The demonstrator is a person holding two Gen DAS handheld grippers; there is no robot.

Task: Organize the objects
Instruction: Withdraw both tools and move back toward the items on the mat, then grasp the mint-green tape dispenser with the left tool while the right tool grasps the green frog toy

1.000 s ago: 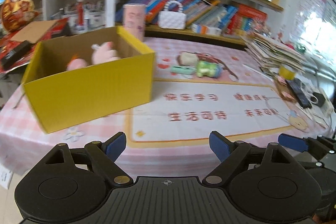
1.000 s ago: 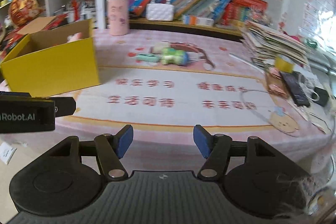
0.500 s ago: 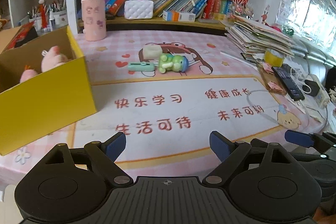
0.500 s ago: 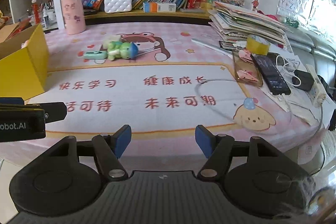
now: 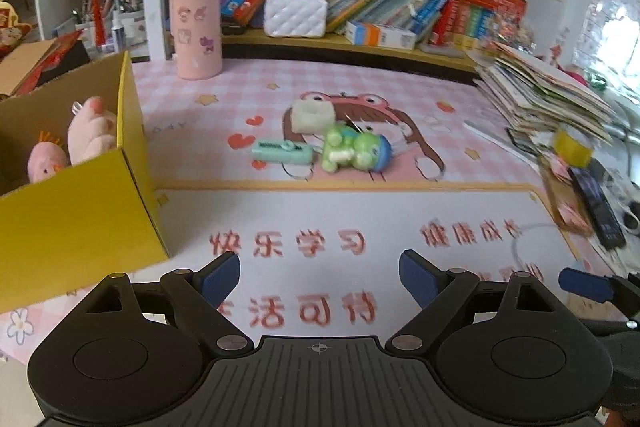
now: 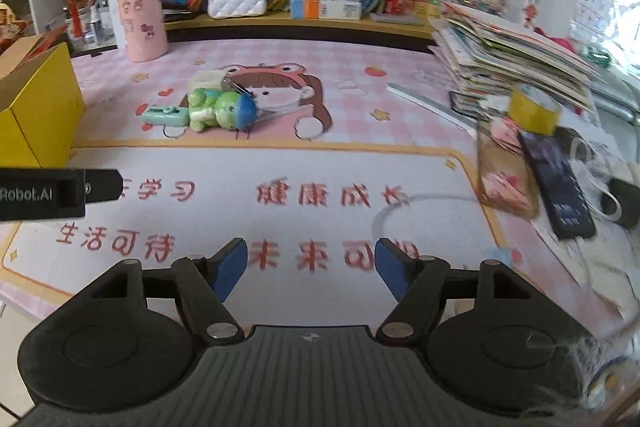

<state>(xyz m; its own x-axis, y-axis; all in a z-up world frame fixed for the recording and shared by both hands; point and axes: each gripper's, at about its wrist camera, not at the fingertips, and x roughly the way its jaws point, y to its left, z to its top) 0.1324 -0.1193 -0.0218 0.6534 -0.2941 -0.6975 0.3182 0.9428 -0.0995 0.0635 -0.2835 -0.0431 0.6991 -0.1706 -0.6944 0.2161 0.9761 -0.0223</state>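
**Closing in on the toys left on the bench**

Both of my grippers have swung away from the yellow cardboard box [image 5: 80, 215] and pushed forward over the bench [image 5: 400, 203]; a second ago the box filled my left view, now it sits at the left edge and the loose toys are bigger and nearly centred.

My left gripper [image 5: 319, 277] hangs with its fingers wide apart, holding nothing. My right gripper [image 6: 311, 263] is the same: fingers spread, empty, low over the printed mat.

Ahead lies the small cluster not yet sorted: a green frog figure with a blue cap [image 5: 354, 153] on its side, a mint-green flat gadget [image 5: 282, 151] just beside it on the left, touching or nearly so, and a pale squishy block [image 5: 312, 115] right behind them. Two pink plush toys [image 5: 90, 131] already sit inside the box.

I judge the job partly done, with these three pieces next. The frog looks rounded and may roll under a pinch; its neighbours crowd it, so a clean approach matters.
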